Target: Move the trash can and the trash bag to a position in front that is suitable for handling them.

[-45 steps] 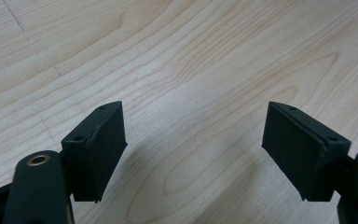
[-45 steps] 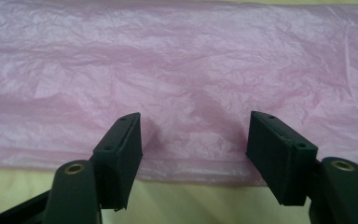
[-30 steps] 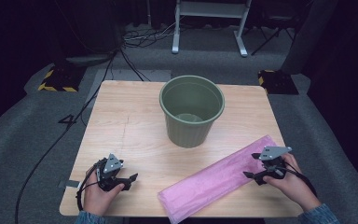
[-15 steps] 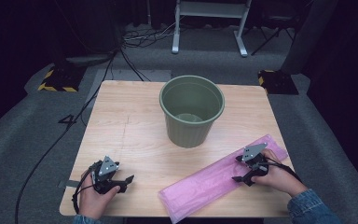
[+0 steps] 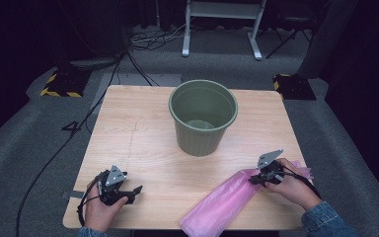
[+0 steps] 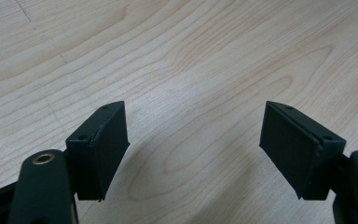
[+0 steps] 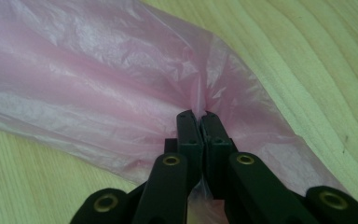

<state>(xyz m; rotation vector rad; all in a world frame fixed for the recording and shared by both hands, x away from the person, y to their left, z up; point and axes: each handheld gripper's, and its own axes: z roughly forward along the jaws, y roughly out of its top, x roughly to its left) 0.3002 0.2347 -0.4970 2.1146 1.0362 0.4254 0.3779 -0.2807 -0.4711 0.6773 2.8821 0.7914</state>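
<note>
A long pink plastic bag [image 5: 227, 202] lies across the table's front right part. My right gripper [image 5: 254, 180] is shut on the pink plastic bag [image 7: 121, 88] near its far end, and the film bunches into a fold where the jaws of the right gripper [image 7: 199, 116] pinch it. A green bucket [image 5: 203, 118] stands upright at the table's middle, behind the bag. My left gripper [image 5: 137, 189] rests at the front left, open, with bare wood between the fingers [image 6: 100, 149] of the left gripper [image 6: 193, 144].
The wooden table [image 5: 138, 133] has open surface on its left half. Beyond the far edge, cables and a white metal frame [image 5: 222, 19] sit on the grey floor. Yellow-black marked blocks [image 5: 59, 84] stand at the floor's left and right.
My right gripper slid left along the bag and shut on it, bunching the film. The left hand shifted slightly toward the front edge.
</note>
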